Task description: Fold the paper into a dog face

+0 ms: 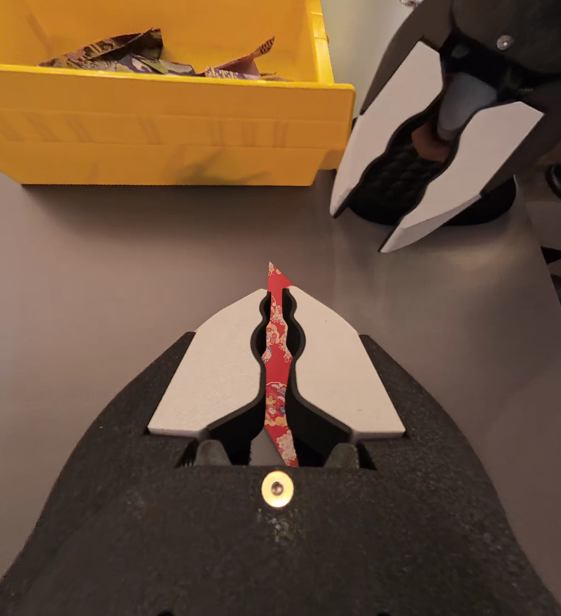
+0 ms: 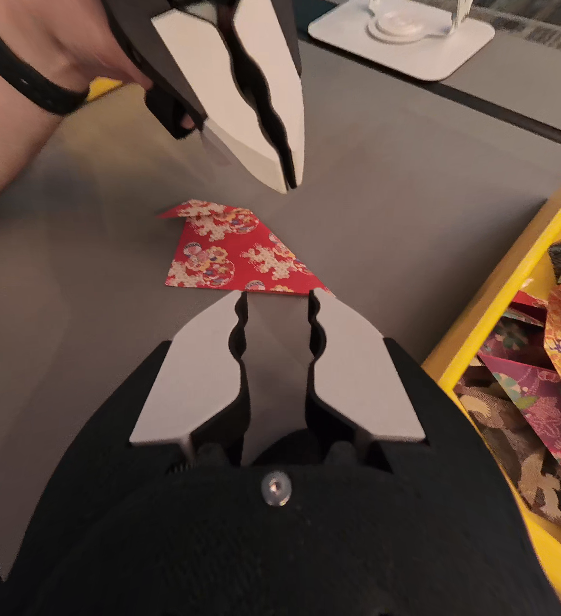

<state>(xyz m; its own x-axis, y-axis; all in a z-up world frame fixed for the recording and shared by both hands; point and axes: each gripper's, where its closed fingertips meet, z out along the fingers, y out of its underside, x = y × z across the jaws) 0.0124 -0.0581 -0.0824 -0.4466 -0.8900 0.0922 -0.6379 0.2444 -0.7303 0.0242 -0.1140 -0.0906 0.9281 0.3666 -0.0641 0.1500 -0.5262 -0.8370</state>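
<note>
A red patterned paper (image 2: 235, 256) lies flat on the grey table (image 2: 406, 200), folded to a triangle-like shape with one corner turned over at its far left. My left gripper (image 2: 289, 186) hovers just above the paper's far edge, fingers shut and empty. In the left wrist view the left gripper (image 1: 275, 290) looks down on the paper (image 1: 274, 373), which shows through the thin slit between the fingers. My right gripper (image 2: 277, 293) is open and empty, its tips at the paper's near edge. It also shows at the upper right of the left wrist view (image 1: 361, 231).
A yellow bin (image 1: 172, 116) holding several folded patterned papers (image 1: 122, 56) stands beside the work spot; it shows at the right of the right wrist view (image 2: 506, 316). A white mat with a clear glass object (image 2: 406, 50) sits at the back. A hand with a black wristband (image 2: 22, 76) holds the left gripper.
</note>
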